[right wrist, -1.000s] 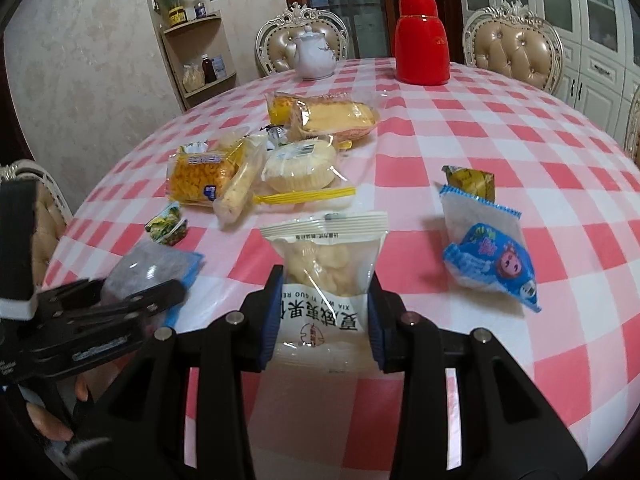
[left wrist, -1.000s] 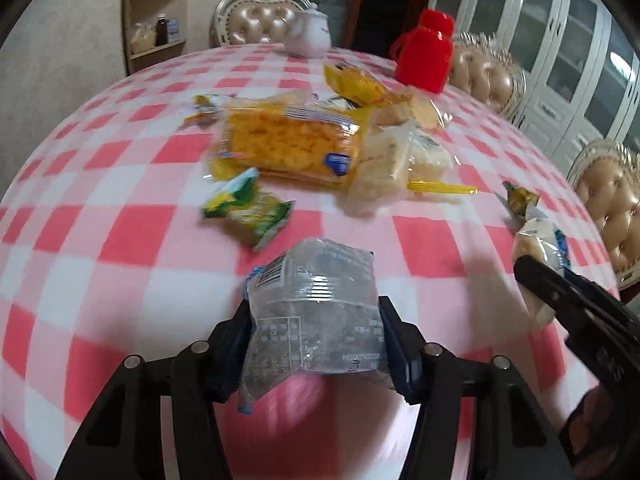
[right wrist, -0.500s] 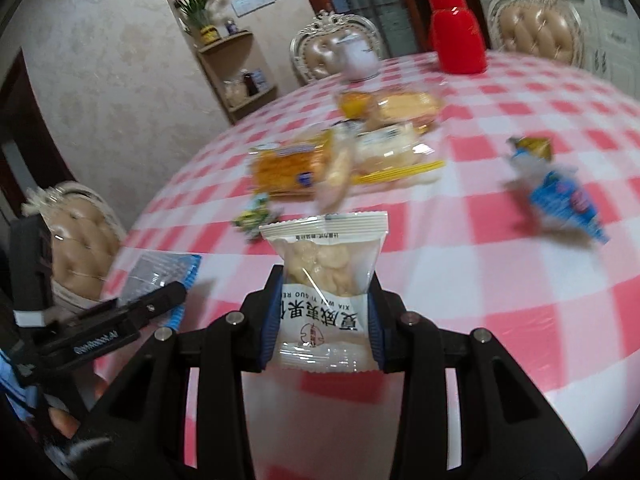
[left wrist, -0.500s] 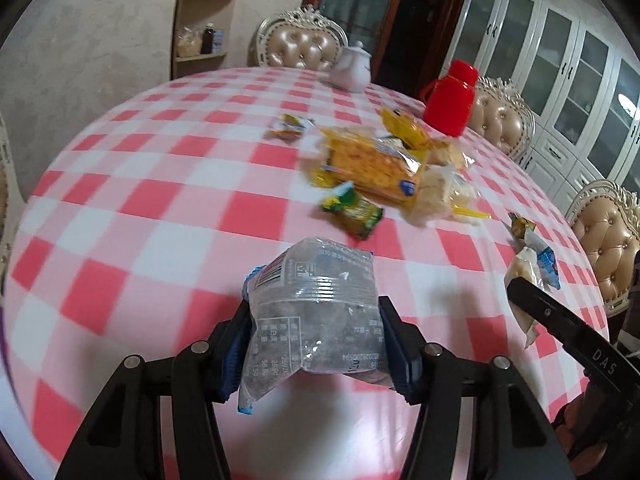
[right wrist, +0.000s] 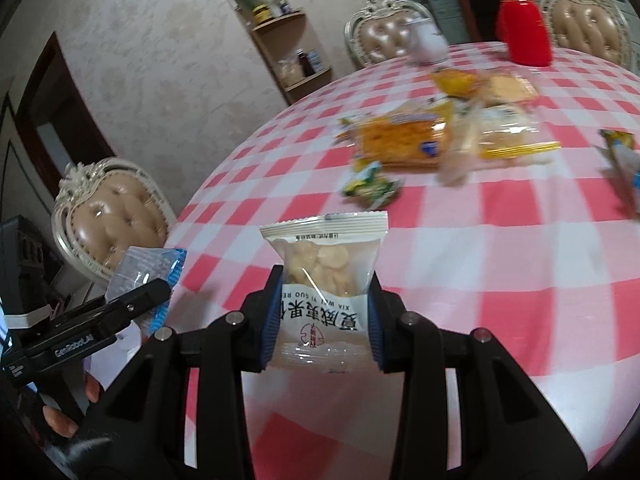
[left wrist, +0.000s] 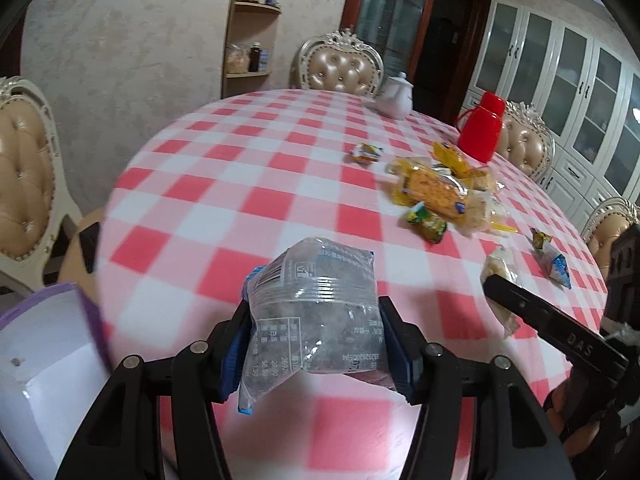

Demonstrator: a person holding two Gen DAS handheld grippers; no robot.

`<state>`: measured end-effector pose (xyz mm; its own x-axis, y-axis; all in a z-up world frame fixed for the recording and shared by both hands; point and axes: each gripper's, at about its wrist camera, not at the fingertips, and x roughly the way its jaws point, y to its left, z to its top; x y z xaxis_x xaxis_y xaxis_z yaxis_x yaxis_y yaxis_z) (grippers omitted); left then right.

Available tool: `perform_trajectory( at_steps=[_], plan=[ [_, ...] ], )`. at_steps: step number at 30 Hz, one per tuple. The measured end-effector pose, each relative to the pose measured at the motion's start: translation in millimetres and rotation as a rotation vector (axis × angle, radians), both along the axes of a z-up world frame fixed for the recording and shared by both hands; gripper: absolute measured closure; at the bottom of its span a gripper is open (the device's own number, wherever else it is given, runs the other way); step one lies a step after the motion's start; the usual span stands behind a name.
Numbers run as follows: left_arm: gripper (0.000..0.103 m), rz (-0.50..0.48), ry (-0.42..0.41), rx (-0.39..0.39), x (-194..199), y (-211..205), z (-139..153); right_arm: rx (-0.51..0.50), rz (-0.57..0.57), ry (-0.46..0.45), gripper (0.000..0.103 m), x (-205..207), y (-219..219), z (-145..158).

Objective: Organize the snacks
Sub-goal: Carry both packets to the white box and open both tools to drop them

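Observation:
My left gripper (left wrist: 316, 344) is shut on a clear packet of dark snacks with blue ends (left wrist: 314, 312), held above the left part of the red-and-white checked table (left wrist: 240, 184). My right gripper (right wrist: 322, 320) is shut on a white-and-clear packet of pale round pieces (right wrist: 326, 276), also raised over the cloth. In the right wrist view the left gripper (right wrist: 132, 300) shows at the lower left with its packet (right wrist: 144, 266). A white container with a purple rim (left wrist: 44, 360) sits at the lower left of the left wrist view.
Loose snacks lie mid-table: an orange cracker pack (left wrist: 436, 192), a green packet (left wrist: 426, 224), bread bags (right wrist: 504, 136), a blue packet (left wrist: 554, 264). A red flask (left wrist: 480, 128) and white teapot (left wrist: 396, 98) stand at the back. Padded chairs (left wrist: 24, 176) ring the table.
Both grippers have swung left across the table with their packets still held. The snack pile has slid to the right in both views, and the white container has come into the left wrist view.

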<state>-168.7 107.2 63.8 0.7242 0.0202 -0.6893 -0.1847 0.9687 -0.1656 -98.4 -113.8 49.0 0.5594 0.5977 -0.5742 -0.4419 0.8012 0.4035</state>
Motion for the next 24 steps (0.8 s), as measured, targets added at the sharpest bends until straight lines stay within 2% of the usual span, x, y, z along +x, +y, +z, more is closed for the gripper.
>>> perform_trajectory(
  at_steps=[14,24],
  plan=[
    [0.043,0.163,0.041,0.032,-79.6,94.9,-13.3,-0.032,0.297,-0.024,0.062,-44.3,120.0,1.4],
    [0.043,0.285,0.104,0.035,-129.7,159.0,-32.7,-0.164,0.576,-0.018,0.061,-115.9,210.1,-14.9]
  ],
)
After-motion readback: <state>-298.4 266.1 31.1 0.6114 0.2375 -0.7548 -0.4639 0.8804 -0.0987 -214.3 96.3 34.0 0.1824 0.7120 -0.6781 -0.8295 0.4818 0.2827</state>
